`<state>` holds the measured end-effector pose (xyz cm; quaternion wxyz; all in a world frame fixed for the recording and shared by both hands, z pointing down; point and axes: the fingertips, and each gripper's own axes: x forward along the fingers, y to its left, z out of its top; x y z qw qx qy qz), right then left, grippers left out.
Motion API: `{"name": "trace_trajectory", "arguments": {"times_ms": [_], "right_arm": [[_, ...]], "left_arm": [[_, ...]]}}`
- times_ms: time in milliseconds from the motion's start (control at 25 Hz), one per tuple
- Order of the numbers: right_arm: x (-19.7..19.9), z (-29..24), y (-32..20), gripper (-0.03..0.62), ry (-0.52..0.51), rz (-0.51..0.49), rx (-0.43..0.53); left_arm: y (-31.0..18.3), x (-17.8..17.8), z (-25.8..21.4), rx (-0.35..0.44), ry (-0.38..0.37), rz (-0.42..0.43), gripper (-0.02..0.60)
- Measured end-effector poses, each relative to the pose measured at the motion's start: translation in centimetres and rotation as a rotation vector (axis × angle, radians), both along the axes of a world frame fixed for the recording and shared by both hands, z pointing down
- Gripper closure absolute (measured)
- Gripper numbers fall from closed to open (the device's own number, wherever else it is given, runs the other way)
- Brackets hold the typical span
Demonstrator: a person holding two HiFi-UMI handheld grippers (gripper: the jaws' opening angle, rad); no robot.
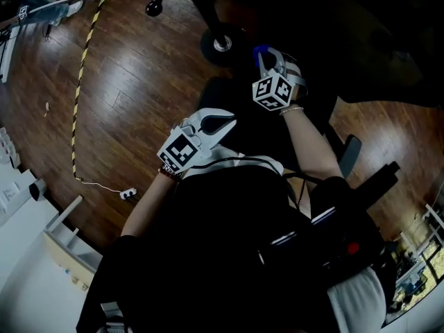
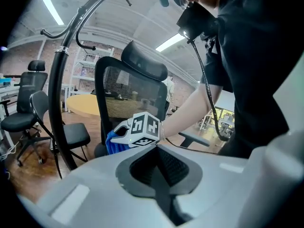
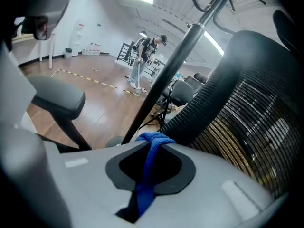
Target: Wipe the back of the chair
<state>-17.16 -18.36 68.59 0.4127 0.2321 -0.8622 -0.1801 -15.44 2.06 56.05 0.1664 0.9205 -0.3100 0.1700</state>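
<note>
Left tongs (image 2: 159,177) are pressing shut on nothing and pointing at the chair (image 2: 135,96), where the right tongs (image 2: 116,136) are holding a blue cloth (image 2: 110,146) low against its mesh back. Seen from the right tongs, the jaws are pinching a thin fold of cloth, its bunched end touching the chair back's frame. Seen from the head, the left tongs are hanging farther from the chair, bracing nothing, so a firm stroke may be swivelling it away, or the mesh snagging the fold loose.

Head view steeply downward; both gripper views near the chair (image 2: 130,96).
</note>
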Motion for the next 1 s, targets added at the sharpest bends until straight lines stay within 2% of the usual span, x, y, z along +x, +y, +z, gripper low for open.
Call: {"name": "trace_trajectory", "arguments": {"times_ms": [160,320,400,520,680,840,1000], "right_arm": [[-1.5,-0.4,0.7,0.568,-0.061,-0.038,-0.067],[-2.1,-6.7,-0.1,0.568,-0.24,-0.008,-0.035],[-0.4,-10.8,-0.2,0.568,-0.317,0.006,0.006],[5.2,-14.9,1.1,0.568,-0.368,-0.011,0.035],[15.0,-14.4,3.4,0.568,-0.284,0.002,0.013],[25.7,-10.6,4.0,0.568,-0.123,0.039,0.01],[35.6,-6.0,3.5,0.568,0.103,0.053,0.001]], "left_arm": [[0.7,1.5,-1.1,0.013,-0.02,0.034,0.575],[0.7,3.2,-2.8,0.038,-0.006,-0.013,0.575],[0.9,4.3,-3.3,0.042,-0.001,-0.034,0.575],[1.2,7.0,-3.8,0.036,0.024,-0.046,0.575],[1.0,10.6,-4.6,0.012,0.114,-0.135,0.576],[0.0,13.9,-5.0,0.055,0.066,-0.16,0.576],[-1.3,15.4,-4.5,0.078,0.112,-0.223,0.575]]}}
